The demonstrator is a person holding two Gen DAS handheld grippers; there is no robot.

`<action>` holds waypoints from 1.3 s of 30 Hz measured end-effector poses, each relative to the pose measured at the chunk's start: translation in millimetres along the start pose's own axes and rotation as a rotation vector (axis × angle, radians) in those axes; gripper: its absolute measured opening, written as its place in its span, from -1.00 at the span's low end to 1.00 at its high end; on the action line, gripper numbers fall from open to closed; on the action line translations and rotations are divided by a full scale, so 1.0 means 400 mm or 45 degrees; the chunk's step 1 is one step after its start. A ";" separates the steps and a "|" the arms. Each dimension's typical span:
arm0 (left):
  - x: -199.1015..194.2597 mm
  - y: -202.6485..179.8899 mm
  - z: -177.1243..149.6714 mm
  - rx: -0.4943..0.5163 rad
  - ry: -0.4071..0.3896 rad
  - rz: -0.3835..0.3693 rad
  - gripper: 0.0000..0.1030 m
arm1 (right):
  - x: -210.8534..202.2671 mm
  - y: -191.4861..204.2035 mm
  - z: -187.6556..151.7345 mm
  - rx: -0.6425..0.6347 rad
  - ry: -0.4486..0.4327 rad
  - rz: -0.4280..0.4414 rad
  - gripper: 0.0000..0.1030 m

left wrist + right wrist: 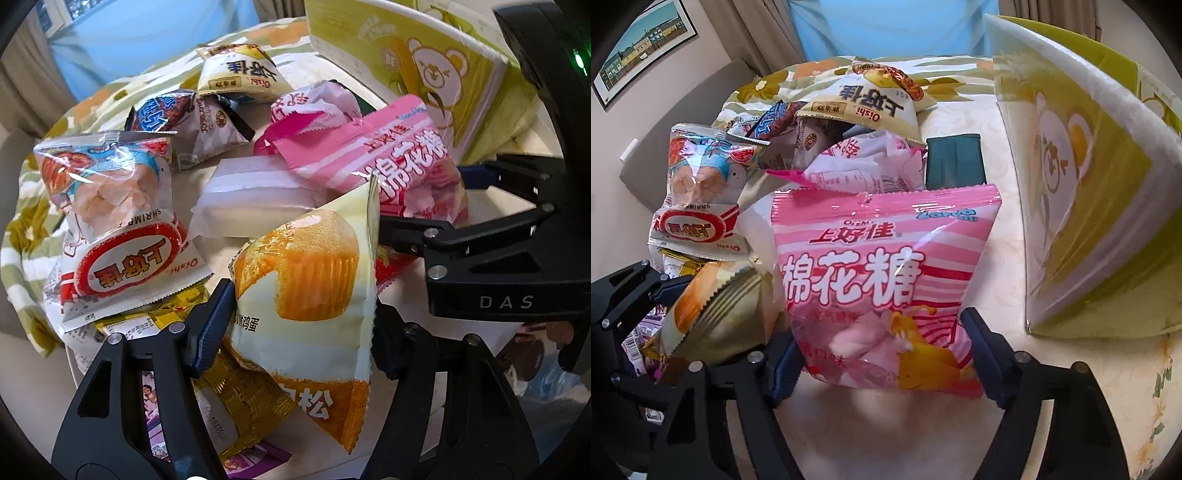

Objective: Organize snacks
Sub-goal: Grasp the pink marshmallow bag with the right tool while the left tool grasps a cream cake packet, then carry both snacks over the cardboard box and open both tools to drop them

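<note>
Left gripper: my left gripper (301,325) is closed on the cake packet (306,295), a cream and orange pack with a sponge cake printed on it; my blue pads press its two sides, and it stands upright between them.
Right gripper: my right gripper (882,358) has the pink marshmallow bag (882,280) between its fingers near the bag's bottom edge; both pads touch its sides, so I have hold of it.
Cake packet, place: it sits at the near edge of the snack pile, over a gold-wrapped pack (236,398), and just beside my right gripper's fingers in the left wrist view.
Marshmallow bag, place: it is upright, facing my right camera, in front of the pile and just right of the cake packet.
Pile: behind both packs lie a shrimp chip bag (110,214) with a red oval label, a white wrapped pack (255,192), a dark chocolate snack bag (192,125) and a cream Oishi bag (240,74).
Box: a yellow-green carton with a bear print (1089,192) stands on the right, apart from the marshmallow bag.
Surface: everything rests on a pale table (997,147), with a floral cloth (33,221) along its far and left side.
</note>
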State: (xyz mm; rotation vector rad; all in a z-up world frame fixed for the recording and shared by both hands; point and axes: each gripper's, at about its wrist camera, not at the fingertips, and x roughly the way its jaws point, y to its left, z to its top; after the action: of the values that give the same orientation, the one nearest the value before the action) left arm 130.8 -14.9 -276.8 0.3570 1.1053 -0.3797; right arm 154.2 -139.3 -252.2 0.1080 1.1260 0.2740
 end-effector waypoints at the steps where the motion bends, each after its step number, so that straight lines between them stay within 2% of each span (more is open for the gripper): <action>1: -0.004 0.001 0.001 -0.008 -0.005 -0.005 0.16 | -0.003 0.000 -0.001 -0.001 0.004 -0.001 0.38; 11: -0.064 0.019 0.001 -0.086 -0.039 -0.043 -0.03 | -0.068 0.017 -0.004 -0.009 -0.023 -0.024 0.36; 18: -0.112 0.036 0.006 -0.184 -0.068 -0.105 -0.05 | -0.141 0.030 -0.002 -0.024 -0.053 -0.038 0.36; 25: -0.197 0.058 0.023 -0.241 -0.164 -0.162 -0.05 | -0.220 0.052 0.018 -0.016 -0.083 -0.050 0.36; 32: -0.315 0.081 0.108 -0.261 -0.300 -0.181 -0.05 | -0.351 0.061 0.076 0.011 -0.190 -0.080 0.36; 39: -0.388 0.067 0.246 -0.233 -0.418 -0.182 -0.05 | -0.470 -0.025 0.155 0.097 -0.311 -0.155 0.36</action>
State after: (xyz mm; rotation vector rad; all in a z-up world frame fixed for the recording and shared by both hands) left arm 159.4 -18.1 -93.3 0.0498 0.8370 -0.4426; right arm 136.5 -196.3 -63.2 0.1362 0.8963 0.1060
